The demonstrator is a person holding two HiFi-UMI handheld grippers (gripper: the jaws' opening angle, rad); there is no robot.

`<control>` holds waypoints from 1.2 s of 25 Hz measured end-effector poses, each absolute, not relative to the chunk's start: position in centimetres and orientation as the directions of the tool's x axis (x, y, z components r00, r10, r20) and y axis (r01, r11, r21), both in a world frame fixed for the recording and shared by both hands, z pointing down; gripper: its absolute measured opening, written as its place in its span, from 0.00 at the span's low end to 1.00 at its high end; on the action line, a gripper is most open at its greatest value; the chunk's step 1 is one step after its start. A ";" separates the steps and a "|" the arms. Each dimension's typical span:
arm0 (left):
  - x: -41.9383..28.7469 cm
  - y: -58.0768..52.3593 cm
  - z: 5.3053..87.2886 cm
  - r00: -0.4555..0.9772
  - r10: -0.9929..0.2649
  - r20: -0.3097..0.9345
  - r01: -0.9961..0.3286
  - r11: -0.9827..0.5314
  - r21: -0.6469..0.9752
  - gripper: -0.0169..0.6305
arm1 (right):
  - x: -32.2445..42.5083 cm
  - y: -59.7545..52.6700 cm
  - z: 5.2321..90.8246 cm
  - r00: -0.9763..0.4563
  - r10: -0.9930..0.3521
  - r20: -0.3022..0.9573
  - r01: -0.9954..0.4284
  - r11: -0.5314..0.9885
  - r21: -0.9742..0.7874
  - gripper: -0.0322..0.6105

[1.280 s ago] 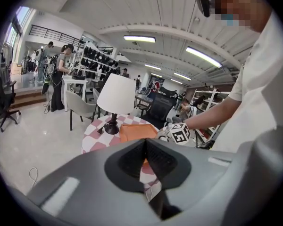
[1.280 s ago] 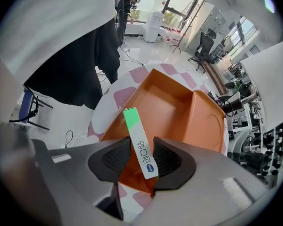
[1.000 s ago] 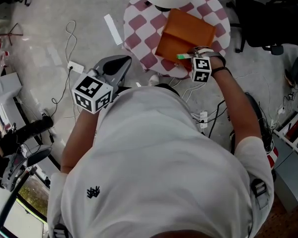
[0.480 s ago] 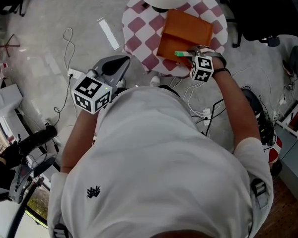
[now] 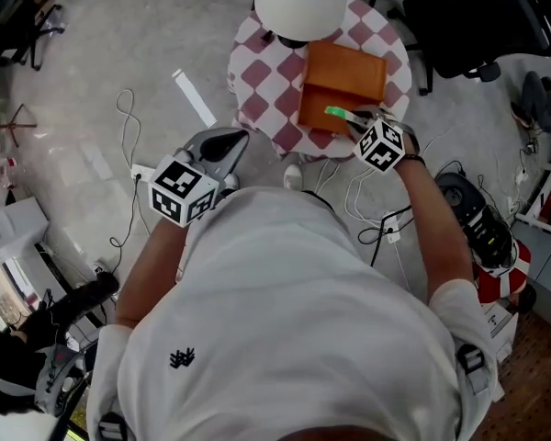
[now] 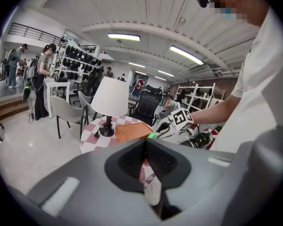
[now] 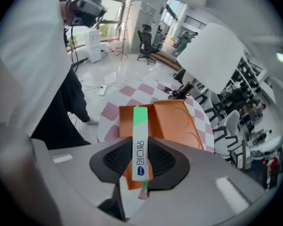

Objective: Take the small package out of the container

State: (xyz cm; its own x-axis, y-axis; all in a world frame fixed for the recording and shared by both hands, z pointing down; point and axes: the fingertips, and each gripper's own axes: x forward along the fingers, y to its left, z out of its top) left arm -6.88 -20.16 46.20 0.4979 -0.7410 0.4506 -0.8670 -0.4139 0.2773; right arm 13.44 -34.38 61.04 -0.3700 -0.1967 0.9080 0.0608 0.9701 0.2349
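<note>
An orange tray-like container (image 5: pixel 344 76) (image 7: pixel 179 121) lies on a small round table with a red-and-white checked cloth (image 5: pixel 257 99). The small package (image 5: pixel 336 113) (image 7: pixel 140 142), a slim white box with a green end, sits between the jaws of my right gripper (image 5: pixel 349 119) (image 7: pixel 140 160). The jaws are shut on it, and it hangs over the container's near edge. My left gripper (image 5: pixel 231 140) (image 6: pixel 145 154) is held off the table to the left. Its jaws are shut and hold nothing.
A white lamp (image 5: pixel 303 3) stands on the table's far side, beside the container. Cables and a power strip (image 5: pixel 390 232) lie on the floor near the table's base. Black office chairs (image 5: pixel 477 26) stand at the right, shelves and clutter at the left.
The head view has drifted, so the table sits slightly lower in frame. My right gripper keeps its hold on the package over the container's near edge. The left gripper has hardly moved.
</note>
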 end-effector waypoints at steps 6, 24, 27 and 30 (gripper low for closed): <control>-7.0 -19.0 46.7 0.577 -0.681 0.450 -0.816 -0.506 0.281 0.11 | 12.4 -30.5 57.5 -0.424 -0.236 0.874 -0.209 0.965 0.159 0.20; -10.8 -12.0 47.0 0.726 -0.516 0.456 -0.659 -0.713 0.242 0.11 | 9.0 -17.0 52.0 -0.396 -0.390 0.832 -0.557 0.822 0.120 0.20; -11.1 -10.7 47.4 0.746 -0.482 0.459 -0.630 -0.734 0.253 0.11 | 8.6 -14.7 51.8 -0.386 -0.402 0.830 -0.597 0.795 0.107 0.20; -11.1 -9.9 47.8 0.760 -0.459 0.460 -0.610 -0.749 0.259 0.11 | 8.4 -13.0 51.8 -0.377 -0.406 0.832 -0.621 0.777 0.099 0.20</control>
State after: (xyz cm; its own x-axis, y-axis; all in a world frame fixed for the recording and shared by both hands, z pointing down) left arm -11.12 -9.86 47.83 0.7598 -0.4595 0.4600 -0.6097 -0.7492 0.2588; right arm 8.43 -12.99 51.83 -0.3766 -0.4064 0.8324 -0.6212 0.7774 0.0985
